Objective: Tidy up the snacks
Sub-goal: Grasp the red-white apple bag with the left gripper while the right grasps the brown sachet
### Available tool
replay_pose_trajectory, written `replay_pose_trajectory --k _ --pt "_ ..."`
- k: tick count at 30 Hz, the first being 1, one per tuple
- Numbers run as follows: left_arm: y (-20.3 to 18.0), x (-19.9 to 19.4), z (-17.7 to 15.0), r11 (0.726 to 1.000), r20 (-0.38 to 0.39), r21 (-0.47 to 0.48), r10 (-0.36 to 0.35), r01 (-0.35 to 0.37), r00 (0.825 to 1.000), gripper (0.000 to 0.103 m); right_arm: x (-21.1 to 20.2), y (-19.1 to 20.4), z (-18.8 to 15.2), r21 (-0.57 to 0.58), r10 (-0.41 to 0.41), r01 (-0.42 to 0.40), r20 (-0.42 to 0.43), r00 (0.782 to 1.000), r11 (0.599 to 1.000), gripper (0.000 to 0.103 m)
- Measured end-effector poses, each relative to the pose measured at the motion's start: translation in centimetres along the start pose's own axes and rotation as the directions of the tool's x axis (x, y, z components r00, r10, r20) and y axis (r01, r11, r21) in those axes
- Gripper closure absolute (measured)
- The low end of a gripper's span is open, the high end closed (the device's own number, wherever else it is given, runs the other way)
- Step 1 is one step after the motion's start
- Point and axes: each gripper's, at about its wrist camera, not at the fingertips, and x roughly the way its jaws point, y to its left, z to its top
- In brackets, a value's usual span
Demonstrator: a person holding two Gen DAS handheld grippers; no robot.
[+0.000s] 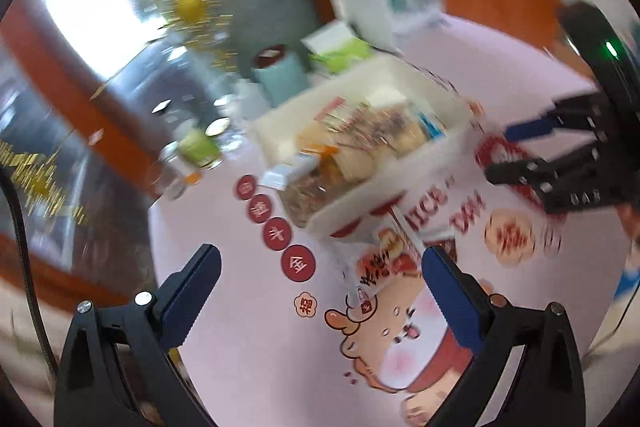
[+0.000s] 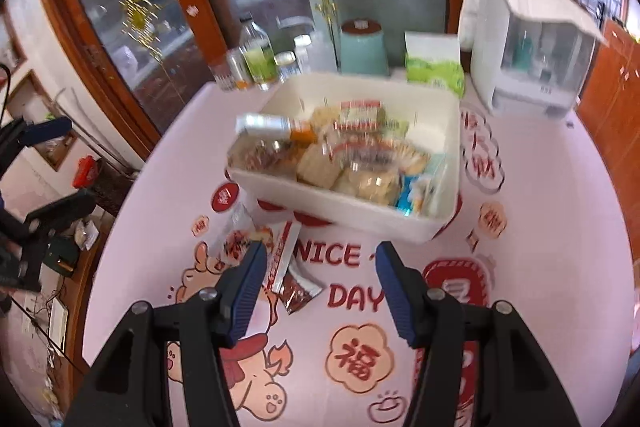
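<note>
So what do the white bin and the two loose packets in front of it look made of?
White bin: probably rigid plastic, smooth matte walls with rounded corners. Brown packet and red-striped packet: likely thin plastic or foil film, glossy and crinkled, with flat sealed ends.

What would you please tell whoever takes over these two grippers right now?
Left gripper: open, empty, above the mat.
Right gripper: open, empty, just short of the packets.
Bin: on the mat, already piled with snacks.
Left out: red sachet and clear packet, lying on the mat in front of the bin.
To do: pick up both and put them in the bin.
</note>
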Motion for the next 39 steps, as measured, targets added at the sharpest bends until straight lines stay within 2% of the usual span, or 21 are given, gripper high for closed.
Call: replay_pose_trajectory --k 2,7,11,18,25,33,36,38,39 --pt "-0.4 2.5 -0.7 0.996 -0.023 0.079 -0.049 0.051 0.999 0.003 1.8 0.7 -0.9 0.015 -0.015 0.016 -0.032 0.999 1.000 0.046" --pt "-1.8 7.9 -1.9 0.970 -0.094 0.172 -0.155 0.169 0.983 0.003 5.8 1.6 -2.8 0.017 -0.044 0.046 -0.113 0.993 0.999 0.046" --pt "-3.0 12.0 -2.6 0.945 -0.148 0.207 -0.226 0.254 0.963 0.003 8.4 2.4 -4.2 -0.067 -0.056 0.045 -0.168 0.984 0.997 0.046" --pt "-4.9 17.5 -3.1 0.926 -0.235 0.221 -0.254 0.307 0.938 0.003 11.7 3.7 -5.0 -0.244 -0.036 -0.014 -0.201 0.979 0.970 0.046" --pt "-5.3 20.9 -3.2 0.917 -0.292 0.202 -0.279 0.344 0.915 0.003 14.8 5.3 -5.4 -0.416 -0.018 -0.080 -0.226 0.974 0.906 0.046" --pt "-4.9 23.2 -4.2 0.917 -0.330 0.165 -0.296 0.364 0.896 0.003 17.4 5.5 -5.8 -0.472 0.008 -0.134 -0.259 0.966 0.871 0.046" --pt "-5.1 23.7 -4.8 0.917 -0.337 0.157 -0.298 0.366 0.893 0.014 17.4 5.4 -5.8 -0.482 0.022 -0.145 -0.251 0.968 0.864 0.052" --pt "-5.0 23.8 -4.9 0.909 -0.334 0.117 -0.343 0.399 0.878 0.032 17.2 5.1 -5.8 -0.482 0.024 -0.147 -0.253 0.967 0.864 0.060" --pt "-4.9 23.8 -5.0 0.906 -0.335 0.091 -0.363 0.413 0.870 0.035 17.2 4.9 -5.8 -0.477 0.024 -0.149 -0.258 0.966 0.866 0.062"
